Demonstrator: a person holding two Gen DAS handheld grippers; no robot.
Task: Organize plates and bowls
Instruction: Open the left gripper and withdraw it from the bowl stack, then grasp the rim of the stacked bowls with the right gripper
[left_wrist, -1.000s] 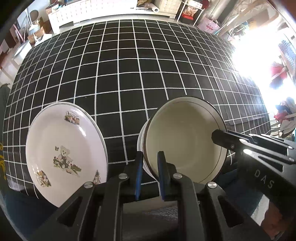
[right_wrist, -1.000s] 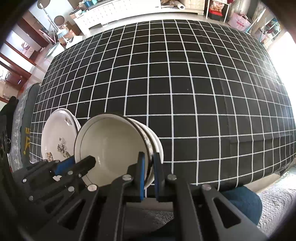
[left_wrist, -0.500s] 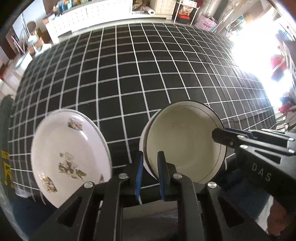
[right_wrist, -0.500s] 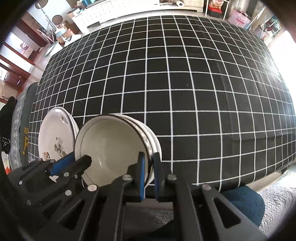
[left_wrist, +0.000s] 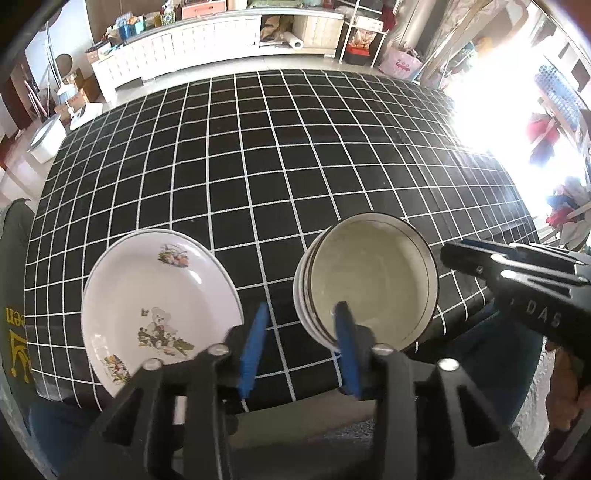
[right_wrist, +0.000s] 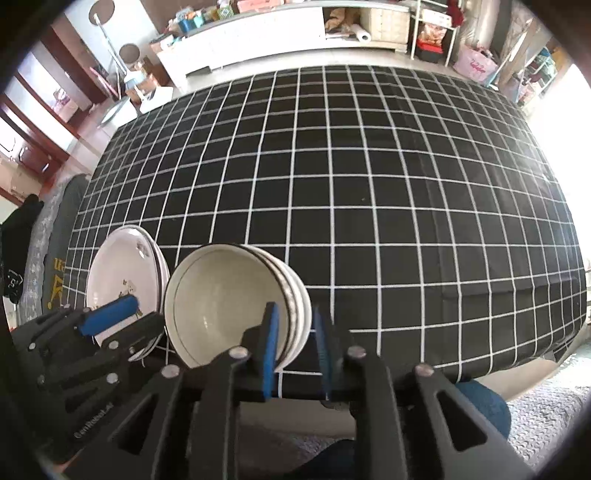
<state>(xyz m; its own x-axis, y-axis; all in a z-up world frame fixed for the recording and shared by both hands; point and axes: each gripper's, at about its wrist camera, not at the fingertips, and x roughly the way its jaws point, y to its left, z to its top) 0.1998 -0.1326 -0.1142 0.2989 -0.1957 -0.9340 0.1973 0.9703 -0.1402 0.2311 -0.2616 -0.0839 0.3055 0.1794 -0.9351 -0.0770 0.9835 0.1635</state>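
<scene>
A stack of cream bowls (left_wrist: 369, 284) with dark rims sits near the table's front edge, and shows in the right wrist view (right_wrist: 229, 302) too. Left of it lies a stack of white plates (left_wrist: 159, 299) with a teddy-bear print, which also shows in the right wrist view (right_wrist: 125, 273). My left gripper (left_wrist: 299, 332) is open and empty, its jaws apart just left of the bowls' near rim. My right gripper (right_wrist: 295, 332) is open and empty, its jaws apart around the bowls' right rim without touching. Each gripper shows in the other's view, the right one (left_wrist: 517, 284) and the left one (right_wrist: 107, 314).
The table carries a black cloth with a white grid (left_wrist: 280, 147), also in the right wrist view (right_wrist: 369, 184). Its front edge runs just below the dishes. White cabinets (left_wrist: 207, 40) and room clutter stand beyond the far edge. A chair back (left_wrist: 14, 295) is at the left.
Both grippers have opened and let go of the bowl stack's rim. Both have pulled back and up a little, so more of the table and room shows.
</scene>
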